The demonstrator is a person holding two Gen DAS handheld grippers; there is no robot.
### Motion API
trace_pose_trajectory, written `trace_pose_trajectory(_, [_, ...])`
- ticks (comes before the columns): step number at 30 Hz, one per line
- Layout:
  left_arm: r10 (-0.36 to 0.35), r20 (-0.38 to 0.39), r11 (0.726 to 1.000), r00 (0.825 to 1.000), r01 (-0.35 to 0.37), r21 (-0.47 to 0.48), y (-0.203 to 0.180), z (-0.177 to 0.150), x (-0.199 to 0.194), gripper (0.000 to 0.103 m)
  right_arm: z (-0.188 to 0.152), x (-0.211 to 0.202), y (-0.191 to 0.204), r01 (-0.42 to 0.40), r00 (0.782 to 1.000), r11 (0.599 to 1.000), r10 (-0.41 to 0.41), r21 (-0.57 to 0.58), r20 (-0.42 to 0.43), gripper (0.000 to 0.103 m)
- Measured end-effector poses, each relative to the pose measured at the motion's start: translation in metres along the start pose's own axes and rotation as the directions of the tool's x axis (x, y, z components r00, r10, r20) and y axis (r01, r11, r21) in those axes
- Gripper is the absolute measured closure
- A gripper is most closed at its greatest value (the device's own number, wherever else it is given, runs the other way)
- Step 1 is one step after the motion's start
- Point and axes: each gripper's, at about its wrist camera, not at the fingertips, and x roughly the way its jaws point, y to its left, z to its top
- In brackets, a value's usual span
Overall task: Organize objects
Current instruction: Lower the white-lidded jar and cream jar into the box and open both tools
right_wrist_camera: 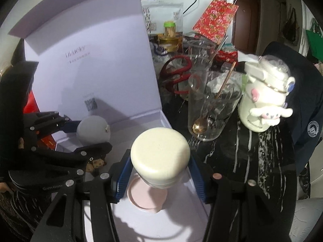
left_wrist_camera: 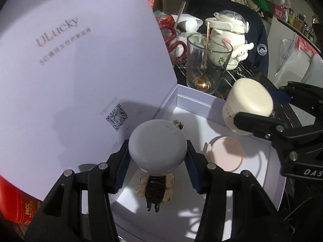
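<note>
An open white gift box (left_wrist_camera: 201, 99) has its lid (left_wrist_camera: 70, 70) standing upright. My left gripper (left_wrist_camera: 157, 151) is shut on a round grey jar (left_wrist_camera: 157, 141), held above the box floor. Under that jar lies a small brown and beige figurine (left_wrist_camera: 155, 189). A flat pink compact (left_wrist_camera: 225, 153) rests on the box floor. In the right wrist view my right gripper (right_wrist_camera: 159, 161) is shut on a cream-coloured jar (right_wrist_camera: 159, 151), directly above the pink compact (right_wrist_camera: 147, 197). The left gripper (right_wrist_camera: 93, 135) with its grey jar (right_wrist_camera: 93, 130) shows at the left.
Behind the box on a dark marbled table (right_wrist_camera: 252, 151) stand a glass (right_wrist_camera: 212, 111) with a gold spoon (right_wrist_camera: 198, 127), a white bottle with a plush charm (right_wrist_camera: 264, 96), red scissors (right_wrist_camera: 177, 74) and other clutter. A red carton (left_wrist_camera: 16, 203) sits left of the lid.
</note>
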Motion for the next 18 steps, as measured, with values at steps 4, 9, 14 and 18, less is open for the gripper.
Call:
trace_pose_trajectory(4, [0.011,-0.016,1.000,1.000,-0.011,0.016,-0.003,-0.005,0.003,0.053,-0.007,0.004,0.002,-0.013,1.000,1.000,0.013,0.000,-0.021,0.047])
trace_pose_trajectory(9, [-0.009,-0.056,1.000,0.998,0.009,0.006,-0.004,-0.013,0.008,0.053,-0.016,0.011,0.005,-0.038,0.997,0.999,0.037,-0.013,-0.060,0.047])
trace_pose_trajectory(14, [-0.012,-0.071,1.000,0.997,0.014,0.026,-0.011,-0.014,0.008,0.053,-0.024,0.021,0.009,-0.063,0.994,0.998,0.062,-0.010,-0.094,0.047])
trace_pose_trajectory(18, [-0.014,-0.088,0.999,0.996,0.017,0.032,-0.013,-0.015,0.010,0.053,-0.027,0.022,0.012,-0.050,0.994,0.999,0.048,-0.019,-0.101,0.047])
